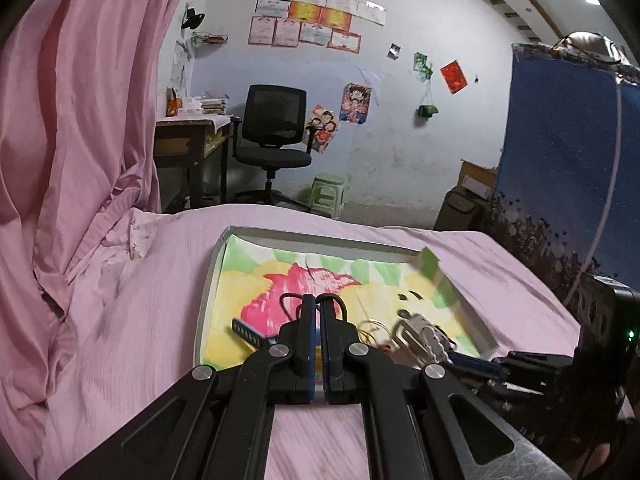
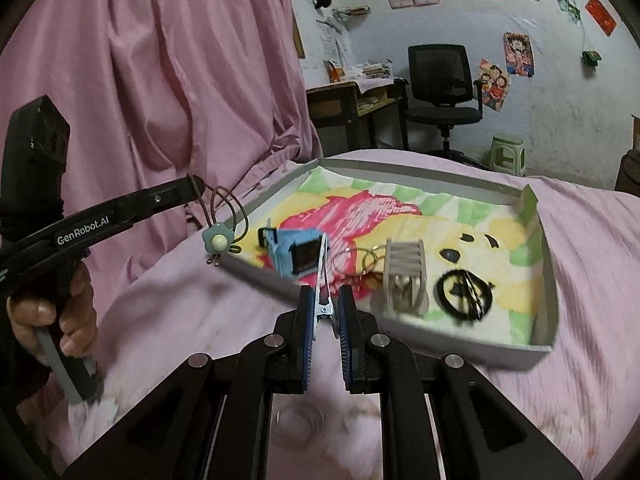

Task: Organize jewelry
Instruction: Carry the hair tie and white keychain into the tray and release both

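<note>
While our left gripper (image 2: 196, 188) is clamping its fingers together on a thin brown elastic hair tie with a pale green flower charm (image 2: 218, 240), we are holding that tie in the air just off the nine o'clock edge of the shallow grey cardboard tray lined with a coloured crayon drawing (image 2: 544, 332). Our right gripper (image 2: 325, 312) is squeezing a silver metal alligator hair clip (image 2: 323, 280), its tip reaching over the tray's six o'clock rim. Inside are lying a blue claw clip (image 2: 286, 254), a white claw clip (image 2: 404, 280) and black hair ties (image 2: 464, 292).
</note>
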`<state>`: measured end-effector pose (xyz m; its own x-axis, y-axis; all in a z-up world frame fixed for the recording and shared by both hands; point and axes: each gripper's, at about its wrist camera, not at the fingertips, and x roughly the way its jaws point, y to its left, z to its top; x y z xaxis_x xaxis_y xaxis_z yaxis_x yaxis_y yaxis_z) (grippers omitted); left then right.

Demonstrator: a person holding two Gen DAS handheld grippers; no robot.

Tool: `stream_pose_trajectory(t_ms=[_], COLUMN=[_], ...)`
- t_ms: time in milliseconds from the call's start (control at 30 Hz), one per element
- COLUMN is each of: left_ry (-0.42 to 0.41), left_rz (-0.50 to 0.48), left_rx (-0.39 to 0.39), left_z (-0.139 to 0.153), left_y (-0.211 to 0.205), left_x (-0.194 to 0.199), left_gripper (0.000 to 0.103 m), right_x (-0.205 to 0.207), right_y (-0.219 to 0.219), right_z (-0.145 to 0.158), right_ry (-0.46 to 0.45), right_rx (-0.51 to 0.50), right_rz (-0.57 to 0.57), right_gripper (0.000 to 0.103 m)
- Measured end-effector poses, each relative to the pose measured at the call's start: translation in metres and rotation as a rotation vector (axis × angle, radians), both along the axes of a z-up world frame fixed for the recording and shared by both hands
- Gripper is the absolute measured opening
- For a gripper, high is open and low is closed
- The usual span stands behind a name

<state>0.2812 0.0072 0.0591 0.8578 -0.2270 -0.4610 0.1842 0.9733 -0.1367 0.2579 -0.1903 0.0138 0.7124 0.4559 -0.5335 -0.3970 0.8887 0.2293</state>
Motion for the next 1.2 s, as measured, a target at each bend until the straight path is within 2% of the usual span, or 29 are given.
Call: stream_pose_trajectory(t_ms=[200,367,667,900,1200], left_ry=[0.058,0.133,0.211,0.235,0.241], left_rz=[0.027,0.047,0.078,0.060,0.076], left_rx=[-0.030,-0.015,-0.010,0.004,-0.034], left_z=[-0.006,-0.019,-0.040,-0.047,-0.050], left_y=[0.005,0.010,0.019,0.014,0.022], left_x=[0.031,0.049,0.057,0.058,0.051], left_gripper=[0.003,0.003,0.003,0.003,0.003], right_x=[0.032,0.050,0.069,0.072,0.072], right_y=[0.014,0.026,0.039,0.041,0.040], right_z=[-0.007,-0.016,-0.026,-0.029,-0.030], right_ry=[0.066,0.128,0.223,0.241,0.236], right_rx=[-0.004,-0.038,-0.128,-0.134,-0.126], right_rz=[-0.057,-0.086,-0.107,-0.103,-0.104], right_gripper=[0.011,0.011,0.011,0.011,0.013])
